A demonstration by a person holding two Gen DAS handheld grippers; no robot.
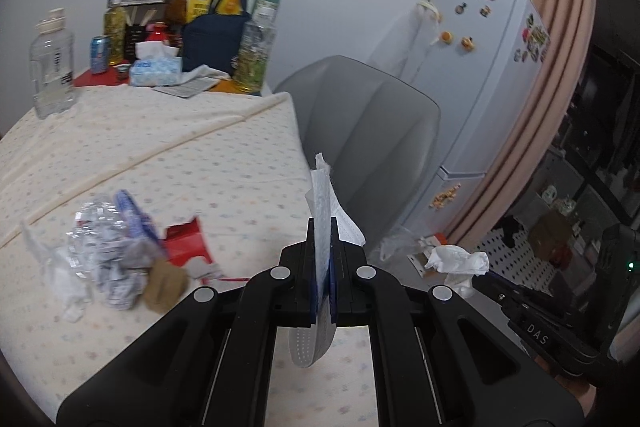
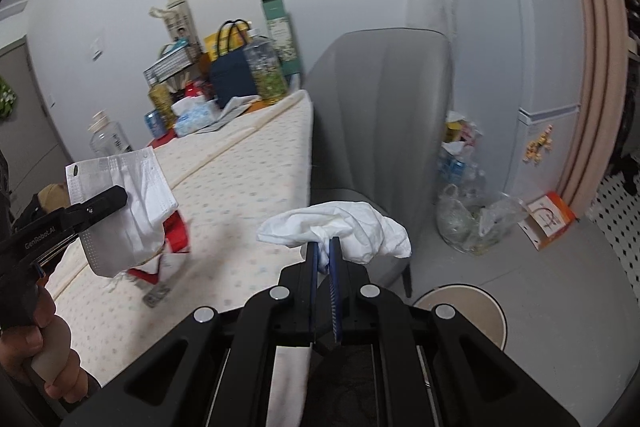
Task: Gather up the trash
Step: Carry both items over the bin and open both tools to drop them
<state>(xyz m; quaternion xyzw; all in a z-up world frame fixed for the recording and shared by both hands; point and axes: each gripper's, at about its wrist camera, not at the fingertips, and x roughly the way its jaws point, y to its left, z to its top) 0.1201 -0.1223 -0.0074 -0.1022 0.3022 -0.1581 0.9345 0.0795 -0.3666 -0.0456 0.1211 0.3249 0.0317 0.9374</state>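
Left hand-held gripper [image 1: 322, 251]: tilted downward over the table's [image 1: 160, 155] right edge, jaws clamped on a white face mask [image 2: 124, 211].
Right hand-held gripper [image 2: 325, 259]: tilted downward just past that edge, before the grey chair [image 2: 380, 115], jaws clamped on a crumpled white tissue [image 2: 352, 227].
Face mask: flat, pleated, hanging edge-on.
Trash pile [image 1: 120, 259]: wrappers near the table's front edge.
Person's hand [image 2: 44, 355]: gripping the left handle.

White mask [image 1: 322, 199], grey chair [image 1: 368, 115], dotted cream tablecloth [image 1: 160, 155].
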